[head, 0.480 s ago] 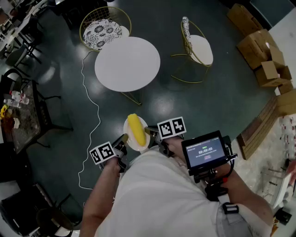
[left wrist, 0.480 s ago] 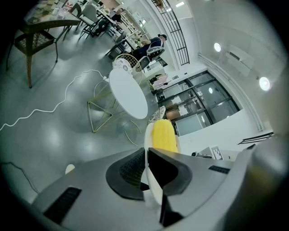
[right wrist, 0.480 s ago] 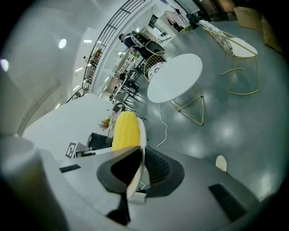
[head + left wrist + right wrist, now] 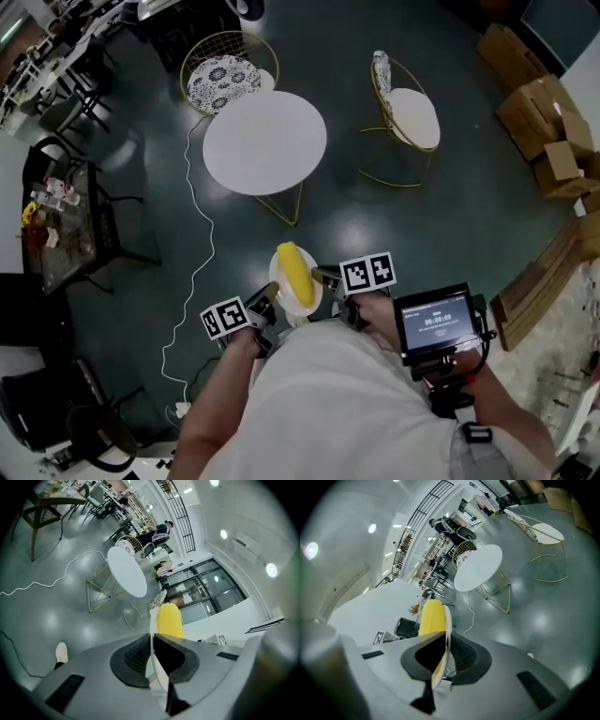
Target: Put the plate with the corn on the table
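Note:
A white plate [image 4: 281, 277] carrying a yellow corn cob [image 4: 296, 272] hangs over the dark floor in front of me. My left gripper [image 4: 266, 298] is shut on the plate's left rim and my right gripper [image 4: 322, 277] is shut on its right rim. In the left gripper view the plate [image 4: 153, 620] shows edge-on between the jaws with the corn [image 4: 169, 620] behind it. The right gripper view shows the plate rim [image 4: 446, 623] and the corn [image 4: 431, 616] likewise. The round white table [image 4: 265, 142] stands ahead, apart from the plate.
Two gold wire chairs flank the table, one with a patterned cushion [image 4: 222, 80] and one with a white seat [image 4: 413, 117]. A white cable [image 4: 195, 253] snakes across the floor at left. Cardboard boxes [image 4: 548, 112] lie at right. A dark side table [image 4: 61, 225] with small items stands at left.
The plate with the corn and both grippers sit slightly further right and lower in the head view, and the round table appears a little closer.

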Available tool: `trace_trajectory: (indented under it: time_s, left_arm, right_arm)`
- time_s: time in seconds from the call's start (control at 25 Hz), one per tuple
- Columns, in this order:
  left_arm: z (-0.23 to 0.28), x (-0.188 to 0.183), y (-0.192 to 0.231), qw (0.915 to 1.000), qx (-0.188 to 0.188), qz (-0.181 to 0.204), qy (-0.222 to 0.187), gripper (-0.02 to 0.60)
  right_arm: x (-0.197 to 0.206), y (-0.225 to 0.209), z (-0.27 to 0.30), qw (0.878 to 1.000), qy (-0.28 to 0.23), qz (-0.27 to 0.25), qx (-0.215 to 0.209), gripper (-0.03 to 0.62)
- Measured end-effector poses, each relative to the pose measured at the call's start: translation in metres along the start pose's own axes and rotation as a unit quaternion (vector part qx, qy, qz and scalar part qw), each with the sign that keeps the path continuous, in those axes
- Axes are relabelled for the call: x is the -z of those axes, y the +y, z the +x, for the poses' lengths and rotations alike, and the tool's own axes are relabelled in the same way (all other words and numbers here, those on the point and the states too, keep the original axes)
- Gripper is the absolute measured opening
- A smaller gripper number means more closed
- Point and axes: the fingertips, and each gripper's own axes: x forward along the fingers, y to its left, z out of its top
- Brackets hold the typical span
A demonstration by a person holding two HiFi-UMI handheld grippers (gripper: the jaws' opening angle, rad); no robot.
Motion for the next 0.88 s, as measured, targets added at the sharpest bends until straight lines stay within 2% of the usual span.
trace_trajectory:
  time_s: [0.12,0.88]
  left_arm:
    - [0.008,0.015,-0.009,1.0000,-0.003,0.000,-0.003,0.029]
    - [0.040,0.037,-0.039,0.9990,-0.028,-0.003,-0.034,0.029]
  right_arm:
    - [0.003,-0.010,-0.016,1.000,-0.004,-0.002,-0.001,0.041]
    - [-0.011,-0.038,-0.052,1.000,-0.004,-0.019,-0.024,0.041]
